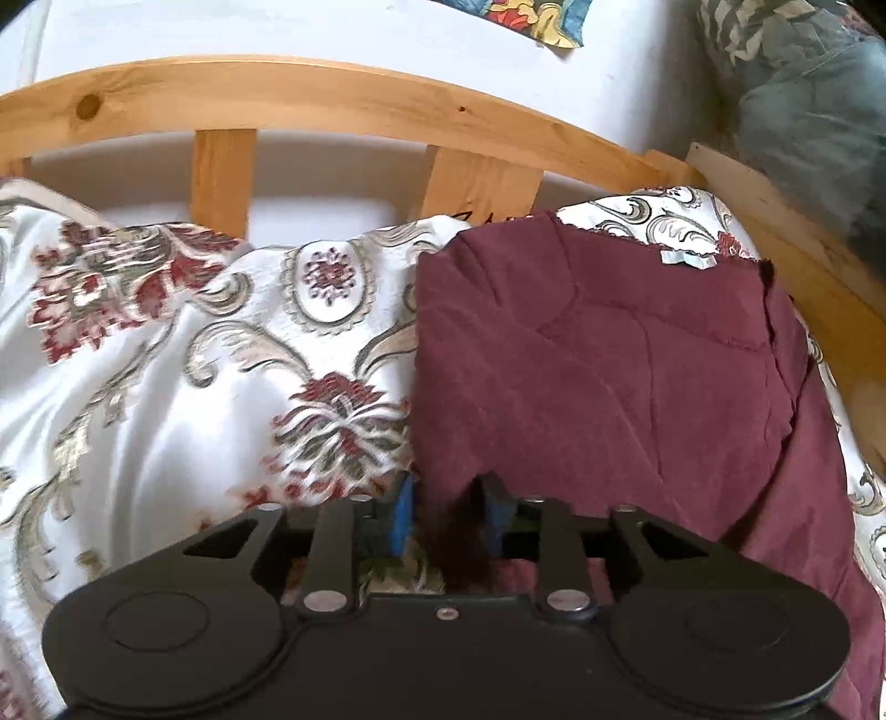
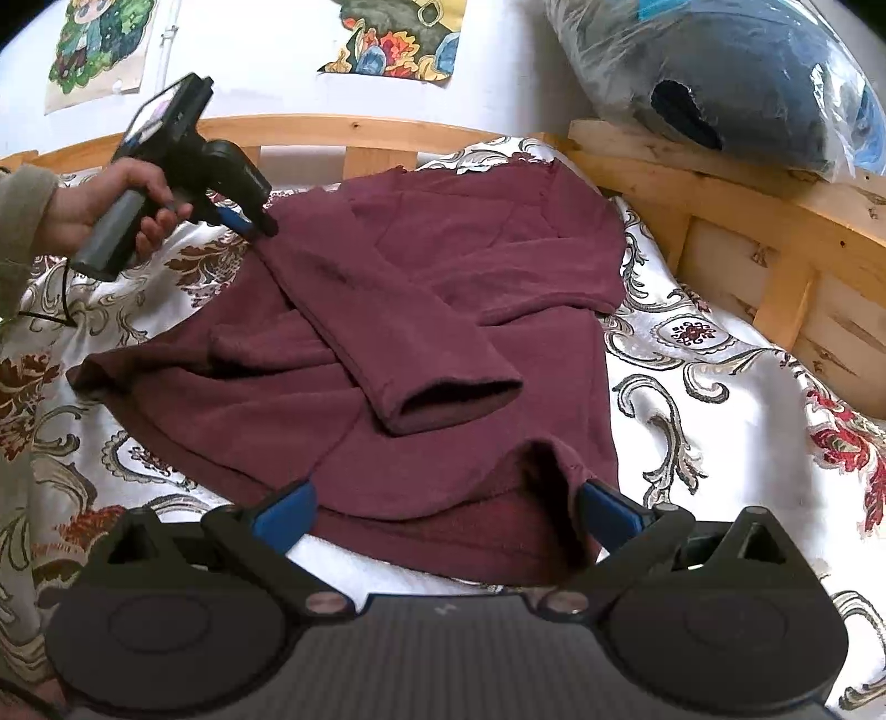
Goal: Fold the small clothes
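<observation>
A maroon sweater (image 2: 470, 260) lies flat on the bed with one sleeve (image 2: 387, 327) folded diagonally across its front, cuff (image 2: 454, 399) toward me. My left gripper (image 2: 260, 224), held by a hand (image 2: 105, 205), sits at the sweater's far left shoulder. In the left wrist view a ridge of the sweater (image 1: 609, 360) stands between the blue pads (image 1: 401, 515) of my left gripper (image 1: 448, 515), which stand a little apart and do not pinch it. My right gripper (image 2: 446, 512) is open wide over the near hem, whose raised fold (image 2: 548, 465) is beside the right pad.
A white bedspread with a floral pattern (image 2: 692, 360) (image 1: 166, 360) covers the bed. Wooden bed rails (image 1: 332, 94) (image 2: 747, 221) run along the far and right sides. A plastic bag of dark clothes (image 2: 720, 72) rests on the right rail. Posters (image 2: 398, 39) hang on the wall.
</observation>
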Demonstrator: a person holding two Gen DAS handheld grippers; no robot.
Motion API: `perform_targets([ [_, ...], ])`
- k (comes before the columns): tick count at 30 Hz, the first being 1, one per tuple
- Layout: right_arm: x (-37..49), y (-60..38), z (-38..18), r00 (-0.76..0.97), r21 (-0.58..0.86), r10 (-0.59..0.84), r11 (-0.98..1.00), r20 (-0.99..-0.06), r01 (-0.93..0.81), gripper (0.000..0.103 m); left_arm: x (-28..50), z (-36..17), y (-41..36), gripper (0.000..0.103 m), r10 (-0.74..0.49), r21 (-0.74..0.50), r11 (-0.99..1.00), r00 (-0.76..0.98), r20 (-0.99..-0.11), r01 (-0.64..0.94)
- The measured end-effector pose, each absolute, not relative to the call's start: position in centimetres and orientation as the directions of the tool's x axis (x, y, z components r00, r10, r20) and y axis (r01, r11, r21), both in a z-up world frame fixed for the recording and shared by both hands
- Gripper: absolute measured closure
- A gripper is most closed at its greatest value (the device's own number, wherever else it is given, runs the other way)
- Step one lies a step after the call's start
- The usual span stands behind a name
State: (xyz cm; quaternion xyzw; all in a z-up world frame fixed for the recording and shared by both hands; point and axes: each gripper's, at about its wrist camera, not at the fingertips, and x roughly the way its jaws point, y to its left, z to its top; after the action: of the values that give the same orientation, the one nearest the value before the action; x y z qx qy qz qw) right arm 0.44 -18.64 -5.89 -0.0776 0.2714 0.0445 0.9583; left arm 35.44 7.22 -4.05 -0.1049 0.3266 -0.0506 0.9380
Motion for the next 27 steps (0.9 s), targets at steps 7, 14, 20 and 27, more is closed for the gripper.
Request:
perform_targets([
  [7, 0.2, -19.2, -5.6, 0.848, -0.176, 0.015, 0.976, -0.53, -0.128, 0.0, 29.0, -1.2, 7.3, 0.022, -0.19, -0.132, 0.982, 0.797, -0.574, 0.139],
  [14, -0.3, -19.9, -5.0, 0.841, -0.271, -0.022, 0.951, -0.541, -0.15, 0.0, 19.6, 1.6, 5.0, 0.007, -0.28, -0.01, 0.94, 0.756, -0.591, 0.34],
  [20, -0.7, -20.0, -5.7, 0.821, -0.396, -0.136, 0.911, -0.555, -0.117, 0.0, 11.6, -0.3, 1.4, 0.005, -0.346, 0.197, 0.818, 0.737, -0.58, 0.54],
  [27, -1.0, -20.8, -6.4, 0.811, -0.483, -0.171, 0.862, -0.559, -0.151, 0.0, 11.3, -5.4, -0.3, 0.005, -0.284, 0.305, 0.744, 0.695, -0.66, 0.594],
])
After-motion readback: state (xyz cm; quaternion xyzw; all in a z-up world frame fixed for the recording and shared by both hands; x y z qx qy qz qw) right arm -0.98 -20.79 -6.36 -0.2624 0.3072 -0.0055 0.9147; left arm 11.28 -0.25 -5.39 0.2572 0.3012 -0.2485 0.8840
